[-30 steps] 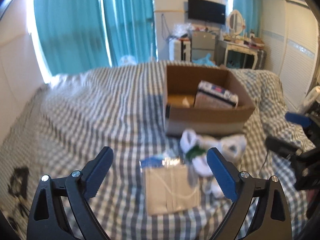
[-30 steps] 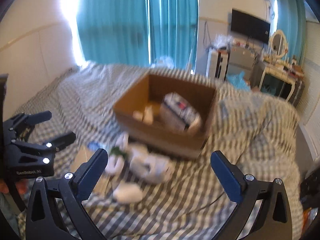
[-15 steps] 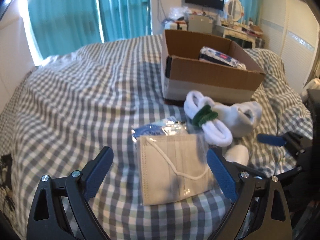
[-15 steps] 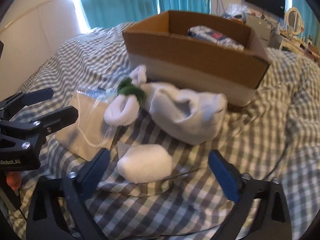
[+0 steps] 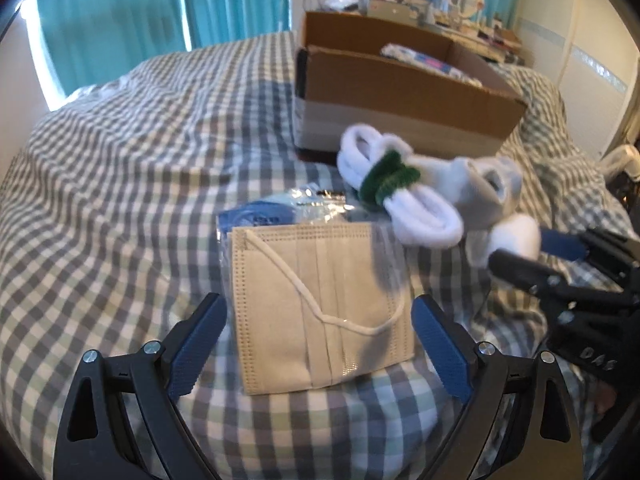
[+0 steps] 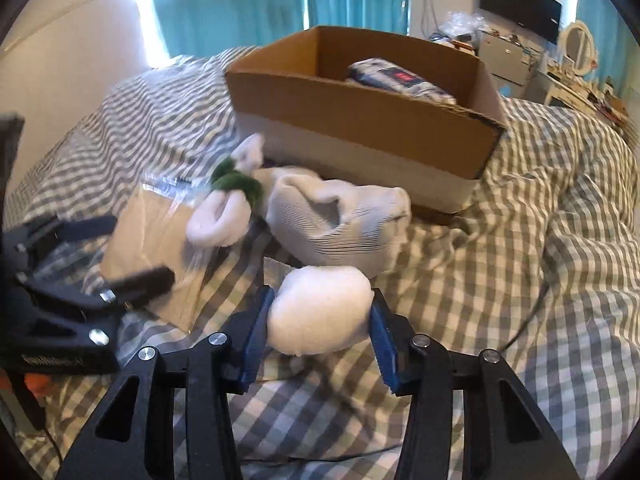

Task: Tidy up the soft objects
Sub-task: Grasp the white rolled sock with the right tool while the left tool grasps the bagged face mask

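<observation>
Fingers of the right gripper [image 6: 319,330] pinch a white sock ball [image 6: 318,312] on the bed near the cardboard box [image 6: 360,120]. Left gripper [image 5: 318,342] gapes wide around the mask packet [image 5: 320,304]. Box holds one item; several remain outside.

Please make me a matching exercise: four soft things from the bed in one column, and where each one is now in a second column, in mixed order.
1. white ball
2. beige mask
3. white loops with green band
4. patterned pack

A. inside the cardboard box
B. between the right gripper's fingers
C. in front of the open left gripper
D. on the bedspread near the box

Pairs: 1-B, 2-C, 3-D, 4-A
</observation>
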Available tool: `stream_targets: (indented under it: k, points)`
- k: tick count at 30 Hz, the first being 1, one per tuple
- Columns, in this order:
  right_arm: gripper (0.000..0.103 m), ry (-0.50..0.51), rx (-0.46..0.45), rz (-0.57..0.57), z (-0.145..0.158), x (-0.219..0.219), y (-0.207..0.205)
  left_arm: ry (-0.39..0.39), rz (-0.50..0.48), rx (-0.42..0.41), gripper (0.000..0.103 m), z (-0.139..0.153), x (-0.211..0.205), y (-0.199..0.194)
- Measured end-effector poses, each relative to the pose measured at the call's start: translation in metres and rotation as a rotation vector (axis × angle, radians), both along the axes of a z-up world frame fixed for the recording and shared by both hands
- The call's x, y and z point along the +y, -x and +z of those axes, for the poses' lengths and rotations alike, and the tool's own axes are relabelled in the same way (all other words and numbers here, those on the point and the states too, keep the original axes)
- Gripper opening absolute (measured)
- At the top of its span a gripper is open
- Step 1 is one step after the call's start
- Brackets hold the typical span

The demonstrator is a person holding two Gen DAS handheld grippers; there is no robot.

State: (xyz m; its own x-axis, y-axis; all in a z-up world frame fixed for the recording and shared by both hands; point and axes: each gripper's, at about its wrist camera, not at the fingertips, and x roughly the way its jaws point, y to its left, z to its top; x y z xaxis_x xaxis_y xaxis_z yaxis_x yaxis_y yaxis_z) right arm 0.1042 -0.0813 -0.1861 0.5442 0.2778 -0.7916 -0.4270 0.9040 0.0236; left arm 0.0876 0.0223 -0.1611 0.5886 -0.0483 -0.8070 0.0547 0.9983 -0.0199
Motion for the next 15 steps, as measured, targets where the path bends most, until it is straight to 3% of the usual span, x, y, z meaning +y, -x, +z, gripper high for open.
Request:
stream_targets:
  k: [7,10,12,15]
  points:
    - [0.047,-0.016,-0.005,-0.027,0.008,-0.012,-0.004,-0.021,0.017,0.059,0.09,-0.018,-0.003,-0.007]
    - [0.047,-0.005,-0.012,-0.016,0.008,-0.012,-0.001,-0.014,0.028,0.044,0.075,-0.014,0.001,-0.001]
    - [0.047,-0.006,-0.015,-0.015,0.008,-0.011,-0.001,-0.011,0.029,0.039,0.052,-0.008,0.003,0.002]
    - [0.047,-0.019,-0.02,-0.022,0.011,-0.015,0.002,0.018,0.032,0.051,0.039,0.0,0.006,0.009]
